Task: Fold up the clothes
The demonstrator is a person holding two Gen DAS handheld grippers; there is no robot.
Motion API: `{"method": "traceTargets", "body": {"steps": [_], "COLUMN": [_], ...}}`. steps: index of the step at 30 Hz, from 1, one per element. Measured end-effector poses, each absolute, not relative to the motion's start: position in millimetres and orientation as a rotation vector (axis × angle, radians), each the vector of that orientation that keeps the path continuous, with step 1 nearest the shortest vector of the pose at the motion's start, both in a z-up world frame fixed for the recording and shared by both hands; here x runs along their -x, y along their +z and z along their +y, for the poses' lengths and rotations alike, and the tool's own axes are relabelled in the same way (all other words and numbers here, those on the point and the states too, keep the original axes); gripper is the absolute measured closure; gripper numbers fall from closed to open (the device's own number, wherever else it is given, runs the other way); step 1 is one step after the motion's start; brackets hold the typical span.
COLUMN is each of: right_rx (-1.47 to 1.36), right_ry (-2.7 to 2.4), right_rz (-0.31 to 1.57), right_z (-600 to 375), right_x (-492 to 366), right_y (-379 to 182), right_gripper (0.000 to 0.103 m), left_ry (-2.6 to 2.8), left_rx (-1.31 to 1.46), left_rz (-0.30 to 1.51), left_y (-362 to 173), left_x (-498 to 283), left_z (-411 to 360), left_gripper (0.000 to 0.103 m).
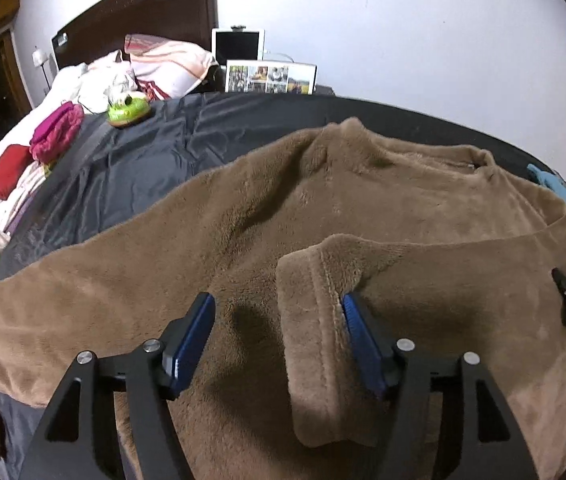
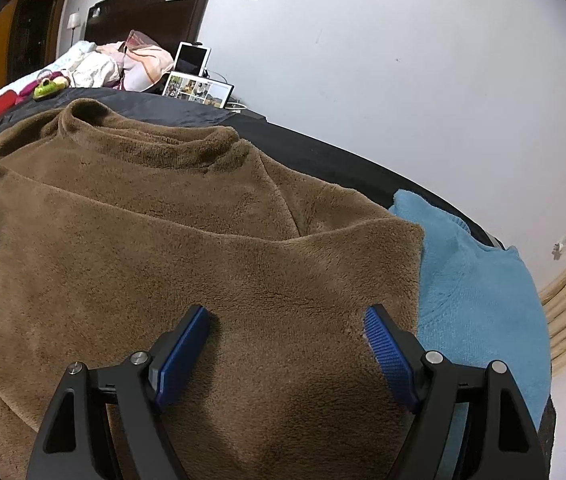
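With one sleeve (image 1: 319, 344) already laid across the brown fleece sweater (image 1: 243, 216) spread on the dark sheet (image 1: 143, 152), both the left gripper (image 1: 279, 340) and right gripper (image 2: 287, 344) hover with jaws apart, empty, so the other sleeve probably needs pinching and folding inward next.

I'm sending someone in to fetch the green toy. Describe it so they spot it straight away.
Start at the dark wooden headboard and the striped pillow below it. Just in front, at the edge of the dark grey sheet, sits the green toy. It is the only bright lime thing there, round and low, unlike the folded magenta garment and red garment nearby.
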State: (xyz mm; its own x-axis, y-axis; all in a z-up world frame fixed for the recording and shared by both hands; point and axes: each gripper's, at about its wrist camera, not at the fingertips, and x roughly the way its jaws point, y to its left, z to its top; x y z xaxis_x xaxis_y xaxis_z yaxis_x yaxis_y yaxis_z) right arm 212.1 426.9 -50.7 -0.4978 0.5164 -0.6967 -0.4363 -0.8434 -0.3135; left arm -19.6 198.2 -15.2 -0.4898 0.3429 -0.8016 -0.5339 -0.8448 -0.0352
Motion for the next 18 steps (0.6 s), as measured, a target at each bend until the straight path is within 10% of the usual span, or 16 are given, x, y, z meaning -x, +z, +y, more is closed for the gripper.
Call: {"method": "traceTargets", "body": {"steps": [18], "right_rx": [1.127], "right_ry": [2.328], "right_rz": [-0.138], "right_z": [426], "right_x": [-212], "right_y": [-52], "right_gripper": [0.021], "left_ry": [2.168], "left_rx": [1.214], "left_rz": [0.392], "left_y": [-44], "left_x": [-14], "left_z": [206], "left_gripper": [0.023]}}
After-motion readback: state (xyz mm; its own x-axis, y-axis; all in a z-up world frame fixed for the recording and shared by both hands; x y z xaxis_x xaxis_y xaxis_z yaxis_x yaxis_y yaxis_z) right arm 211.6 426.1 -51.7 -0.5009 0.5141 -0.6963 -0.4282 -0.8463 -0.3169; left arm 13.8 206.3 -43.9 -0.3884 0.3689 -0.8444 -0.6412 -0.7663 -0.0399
